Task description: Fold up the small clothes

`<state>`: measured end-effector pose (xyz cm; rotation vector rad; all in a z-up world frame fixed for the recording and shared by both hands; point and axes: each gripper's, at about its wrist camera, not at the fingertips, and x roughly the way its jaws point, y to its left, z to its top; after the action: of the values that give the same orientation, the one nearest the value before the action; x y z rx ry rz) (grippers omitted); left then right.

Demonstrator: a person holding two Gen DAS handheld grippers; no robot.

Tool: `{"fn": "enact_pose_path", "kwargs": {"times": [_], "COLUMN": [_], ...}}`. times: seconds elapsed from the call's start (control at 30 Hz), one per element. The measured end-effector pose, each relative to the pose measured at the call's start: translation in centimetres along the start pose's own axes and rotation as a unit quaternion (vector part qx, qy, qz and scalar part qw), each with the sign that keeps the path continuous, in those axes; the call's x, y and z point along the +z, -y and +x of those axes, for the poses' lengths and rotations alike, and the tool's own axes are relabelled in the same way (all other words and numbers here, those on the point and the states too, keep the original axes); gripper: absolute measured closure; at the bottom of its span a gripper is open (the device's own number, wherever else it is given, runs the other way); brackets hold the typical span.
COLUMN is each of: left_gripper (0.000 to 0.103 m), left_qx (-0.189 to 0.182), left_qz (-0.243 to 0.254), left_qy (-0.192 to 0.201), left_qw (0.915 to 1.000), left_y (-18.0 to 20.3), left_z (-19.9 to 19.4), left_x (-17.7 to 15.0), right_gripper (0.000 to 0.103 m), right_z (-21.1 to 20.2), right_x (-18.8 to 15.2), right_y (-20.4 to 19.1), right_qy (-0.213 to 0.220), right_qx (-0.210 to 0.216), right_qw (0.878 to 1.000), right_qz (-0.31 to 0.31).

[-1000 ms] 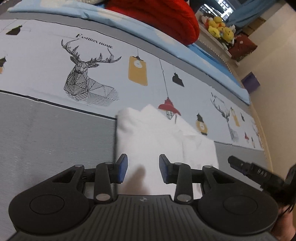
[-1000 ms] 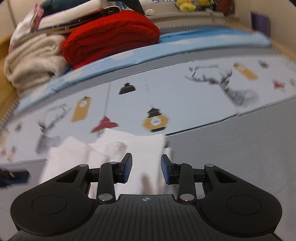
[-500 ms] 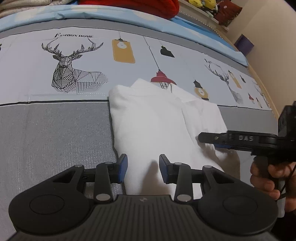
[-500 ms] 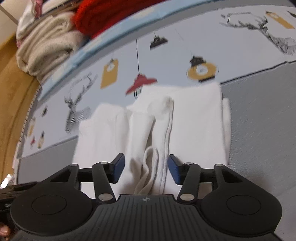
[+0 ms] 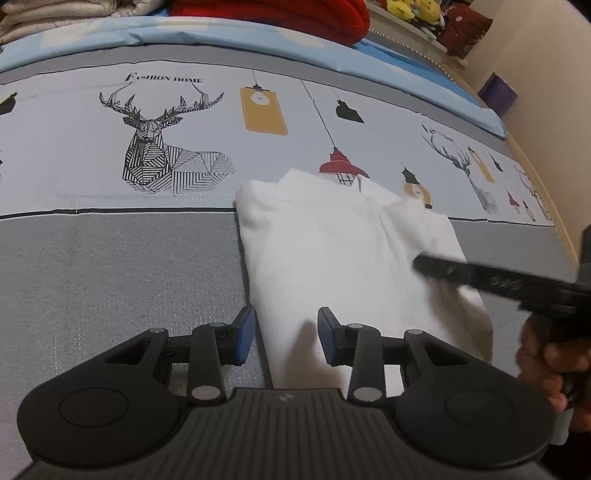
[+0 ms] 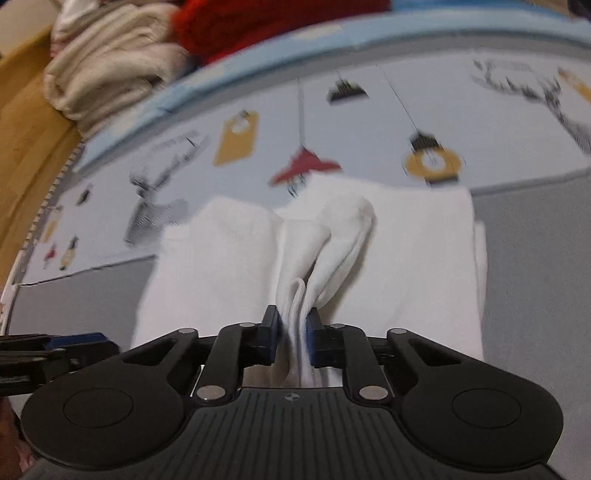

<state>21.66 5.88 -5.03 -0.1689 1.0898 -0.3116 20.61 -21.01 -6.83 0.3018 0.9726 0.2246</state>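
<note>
A small white garment [image 5: 332, 251] lies partly folded on the printed bedsheet [image 5: 110, 266]. My left gripper [image 5: 286, 336] is open over the garment's near left edge, its jaws standing either side of that edge. The right gripper [image 6: 291, 334] is shut on a bunched fold of the white garment [image 6: 406, 266] at its near edge, and the fold rises in a ridge from the jaws. In the left wrist view the right gripper [image 5: 480, 277] reaches in from the right over the garment, blurred.
A red knit blanket [image 5: 295, 14] and cream folded blankets [image 6: 110, 74] lie at the far edge of the bed. Plush toys [image 5: 406, 9] sit on a shelf behind. A wooden bed frame [image 6: 26, 129] runs along the left in the right wrist view.
The right gripper has closed on a fold of the garment's near edge; it was open half a second ago. The left gripper has stayed open over the left edge.
</note>
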Motion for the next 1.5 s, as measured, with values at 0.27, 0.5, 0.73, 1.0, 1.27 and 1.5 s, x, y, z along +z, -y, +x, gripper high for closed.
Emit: {"fn": "enact_pose_path", "kwargs": {"times": [0.27, 0.5, 0.73, 1.0, 1.27, 1.5], "left_gripper": [0.063, 0.063, 0.062, 0.062, 0.062, 0.062], "left_qx": [-0.009, -0.011, -0.030, -0.059, -0.076, -0.096], "left_qz": [0.003, 0.009, 0.033, 0.042, 0.079, 0.085], "left_qy": [0.006, 0.003, -0.003, -0.008, -0.024, -0.014], "left_qw": [0.9999, 0.9999, 0.9990, 0.9973, 0.9936, 0.9916], "left_y": [0.6, 1.6, 3.3, 3.5, 5.7, 7.0], "left_z": [0.0, 0.6, 1.2, 1.1, 1.9, 2.1], "left_x": [0.2, 0.2, 0.1, 0.3, -0.3, -0.1], "right_gripper": [0.090, 0.090, 0.084, 0.055, 0.055, 0.093], "right_z": [-7.6, -5.6, -6.1, -8.3, -6.8, -8.8], "right_x": [1.5, 2.0, 2.2, 1.3, -0.6, -0.8], "right_y": [2.4, 7.3, 6.9, 8.3, 9.7, 9.8], "right_qy": [0.160, 0.076, 0.084, 0.085, -0.044, -0.026], "right_qx": [0.049, -0.111, -0.108, -0.099, -0.048, 0.015], "right_qw": [0.986, 0.990, 0.991, 0.991, 0.998, 0.999], "right_qz": [0.008, 0.030, 0.011, 0.002, -0.009, -0.013]}}
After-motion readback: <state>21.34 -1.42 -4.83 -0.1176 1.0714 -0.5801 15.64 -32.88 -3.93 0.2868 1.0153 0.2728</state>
